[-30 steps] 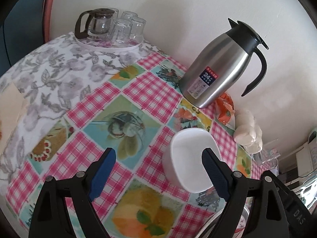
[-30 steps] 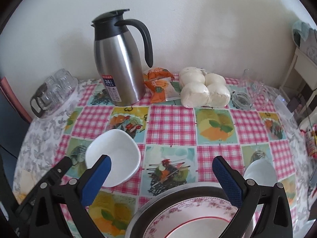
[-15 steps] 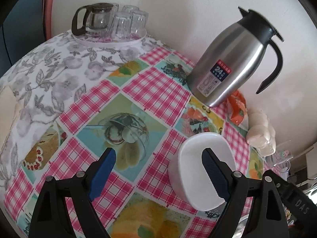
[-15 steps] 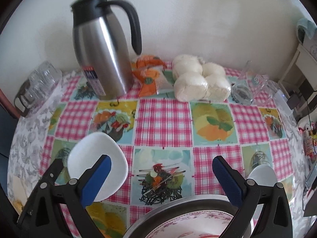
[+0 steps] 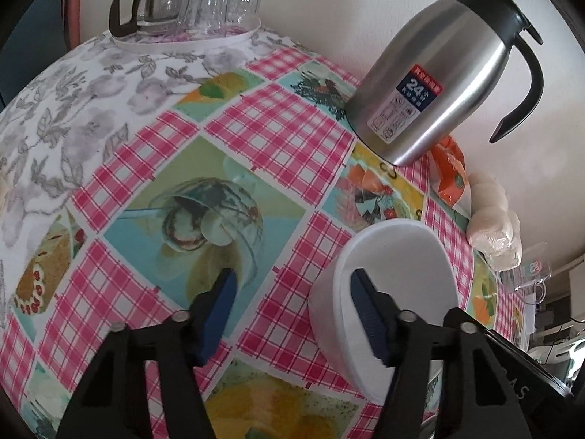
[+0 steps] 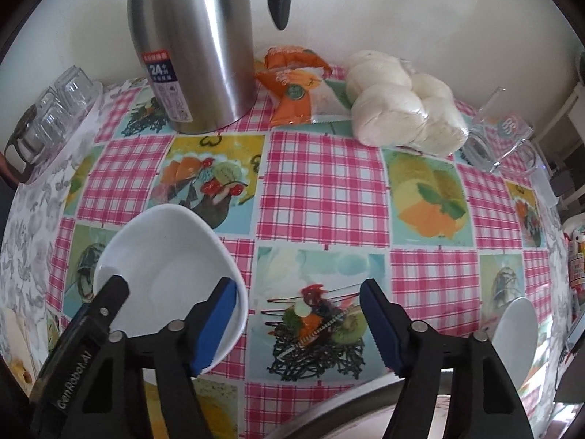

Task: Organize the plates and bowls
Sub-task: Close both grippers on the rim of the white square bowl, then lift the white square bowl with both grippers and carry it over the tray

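White bowl (image 5: 398, 285) on the checked tablecloth (image 5: 278, 128) before the steel thermal jug (image 5: 438, 84), near wall astride the closing left gripper (image 5: 292, 311): right pad (image 5: 365, 311) inside the rim, left pad over bare cloth, contact not discernible. Right gripper (image 6: 298, 323) also closing, only cloth between its pads, left pad overlapping the bowl's edge; grey rim of a large dish (image 6: 351, 402) cut off at bottom. Second white bowl (image 6: 517, 333) partly hidden at right; jug top cropped; glass teapot and cups (image 5: 190, 0) distorted at the edge.
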`<state>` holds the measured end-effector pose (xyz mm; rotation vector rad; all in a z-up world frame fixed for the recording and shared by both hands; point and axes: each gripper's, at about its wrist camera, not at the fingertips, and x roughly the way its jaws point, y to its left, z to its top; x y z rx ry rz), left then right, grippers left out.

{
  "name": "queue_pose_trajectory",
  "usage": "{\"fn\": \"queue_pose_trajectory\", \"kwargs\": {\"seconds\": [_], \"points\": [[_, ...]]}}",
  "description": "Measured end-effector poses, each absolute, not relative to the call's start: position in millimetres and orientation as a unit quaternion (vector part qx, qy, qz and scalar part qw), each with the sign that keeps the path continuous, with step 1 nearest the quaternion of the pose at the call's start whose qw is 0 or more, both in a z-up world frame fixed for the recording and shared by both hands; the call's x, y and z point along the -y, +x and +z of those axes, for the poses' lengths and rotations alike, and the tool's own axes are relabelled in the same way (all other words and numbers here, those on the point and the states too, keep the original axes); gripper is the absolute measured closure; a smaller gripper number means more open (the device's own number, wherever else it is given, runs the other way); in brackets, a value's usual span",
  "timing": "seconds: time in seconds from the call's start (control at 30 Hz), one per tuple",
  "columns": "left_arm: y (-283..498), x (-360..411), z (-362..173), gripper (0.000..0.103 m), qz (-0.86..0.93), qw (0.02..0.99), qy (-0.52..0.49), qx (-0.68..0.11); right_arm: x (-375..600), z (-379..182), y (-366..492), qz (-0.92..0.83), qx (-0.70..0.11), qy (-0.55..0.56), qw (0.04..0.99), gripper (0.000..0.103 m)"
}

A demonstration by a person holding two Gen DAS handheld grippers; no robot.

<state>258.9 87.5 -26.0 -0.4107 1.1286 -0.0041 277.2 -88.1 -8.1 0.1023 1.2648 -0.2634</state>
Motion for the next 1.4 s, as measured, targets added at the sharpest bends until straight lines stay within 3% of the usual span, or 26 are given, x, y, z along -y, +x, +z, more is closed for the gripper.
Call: {"fn": "queue_pose_trajectory", "kwargs": {"seconds": [0.1, 0.2, 0.7, 0.93, 1.4], "points": [[260.2, -84.5, -29.8, 0.052, -0.006, 0.822, -0.192, -0.536, 82.5, -14.2, 281.1, -0.116, -0.598, 0.048, 0.792, 0.042], [261.6, -84.7, -36.2, 0.053, -0.008, 0.815, -0.203, -0.542, 76.6, -18.7, 283.7, -0.110, -0.607, 0.044, 0.786, 0.051], [266.1, -78.4, -45.2, 0.058, -0.016, 0.814, -0.197, -0.547, 70.2, -39.9, 292.0, -0.104, -0.626, 0.056, 0.771, 0.053], [264.4, -82.6, -43.1, 0.085, -0.045, 0.812, -0.232, -0.534, 69.9, -44.6, 290.7, -0.095, -0.632, 0.075, 0.766, 0.053], [261.6, -101.4, -46.4, 0.088, -0.067, 0.795, -0.273, -0.537, 53.1, -45.1, 281.0, -0.064, -0.630, 0.082, 0.770, 0.078]]}}
